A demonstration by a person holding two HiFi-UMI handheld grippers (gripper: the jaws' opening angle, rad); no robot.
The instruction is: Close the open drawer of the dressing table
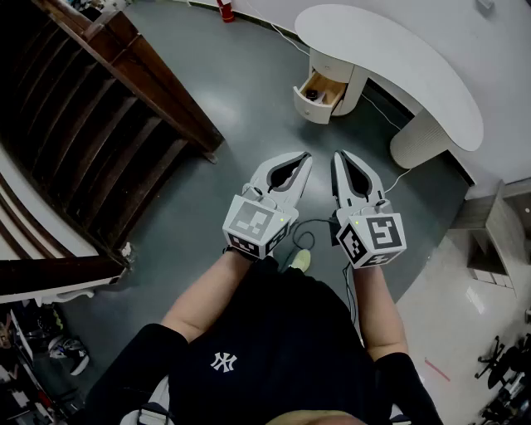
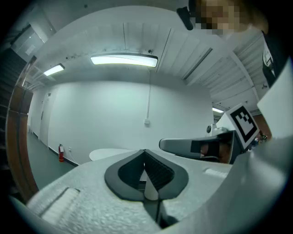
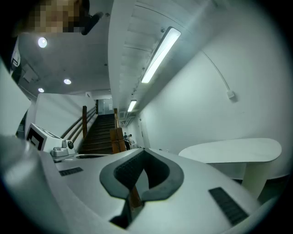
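The left hand-held gripper [image 1: 305, 158] and right hand-held gripper [image 1: 338, 156] are hanging empty, jaws together. The drawer [image 1: 312, 106] is gaping well ahead, probably awaiting a push.

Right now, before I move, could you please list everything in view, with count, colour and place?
dressing table: one, white, upper right by the wall
drawer: one, cream with a wood-coloured inside, pulled open at the table's left end
staircase: one, dark brown wood, left side
fire extinguisher: one, red, top edge by the wall
cable: one, black, on the floor between the grippers
floor: grey-green, throughout
left gripper: one, light grey, centre, jaws together, empty
right gripper: one, light grey, beside the left one, jaws together, empty
forearms: two, bare, below the grippers
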